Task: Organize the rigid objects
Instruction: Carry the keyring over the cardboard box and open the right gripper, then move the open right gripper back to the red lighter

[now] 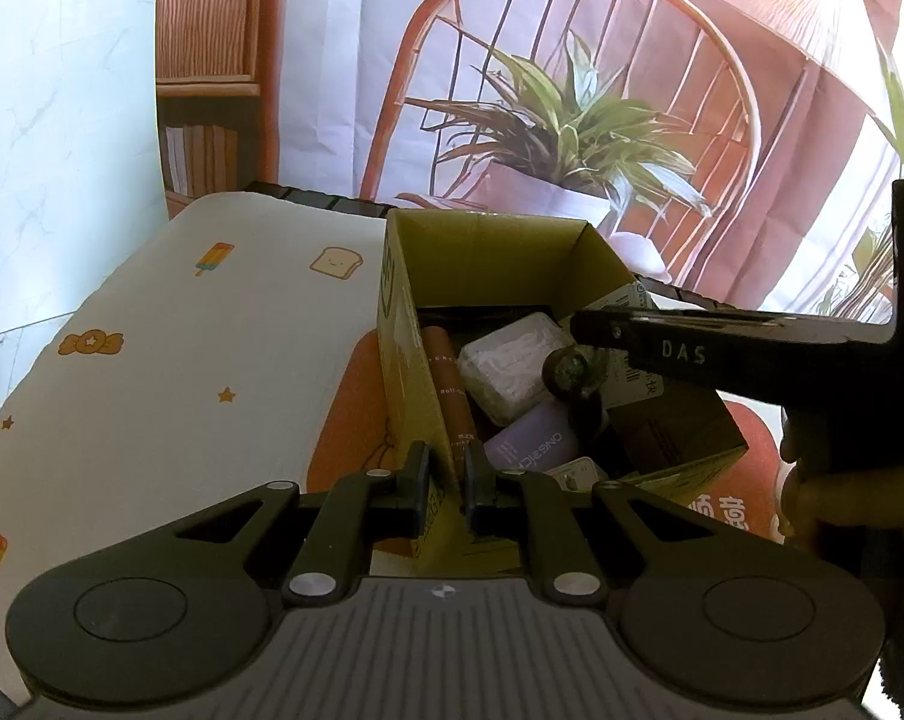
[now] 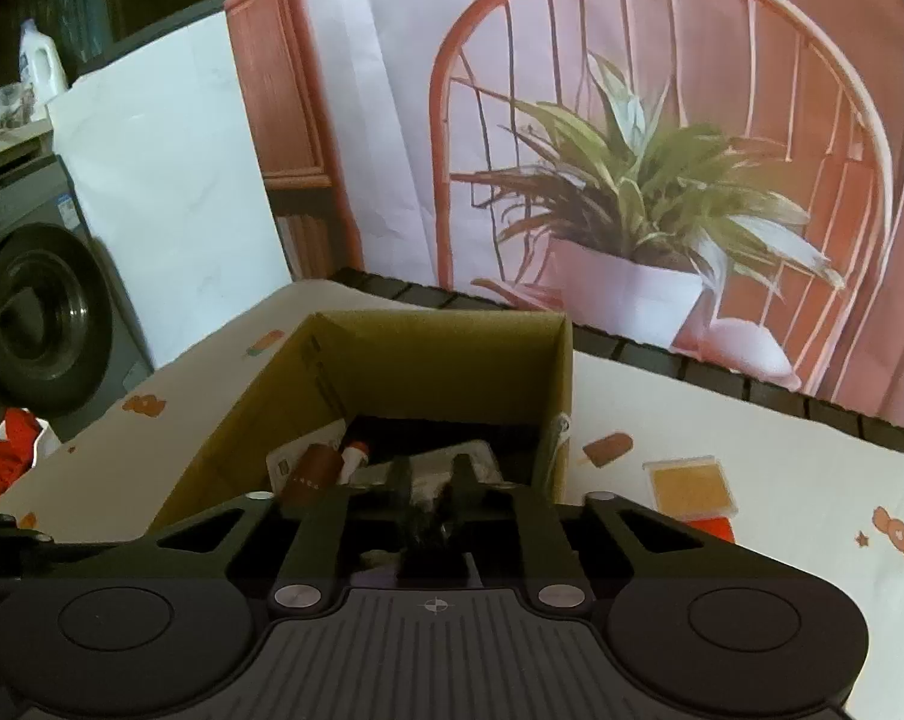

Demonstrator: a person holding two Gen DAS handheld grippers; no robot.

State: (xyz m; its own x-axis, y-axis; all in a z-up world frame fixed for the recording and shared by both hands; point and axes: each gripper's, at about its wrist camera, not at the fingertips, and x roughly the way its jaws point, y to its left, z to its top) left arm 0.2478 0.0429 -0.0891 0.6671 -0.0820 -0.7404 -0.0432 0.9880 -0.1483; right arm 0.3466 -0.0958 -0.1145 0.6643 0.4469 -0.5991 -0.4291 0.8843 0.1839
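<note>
L gripper on box, printed tablecloth

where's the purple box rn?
Left wrist view: purple box lies inside the cardboard box, near side, between the brown tube and white packet.

Open cardboard box, flaps up, upright on the patterned tablecloth. Inside lie a brown tube along the left wall, a clear packet of white sticks, a lilac case and a small dark round-headed object.
</note>
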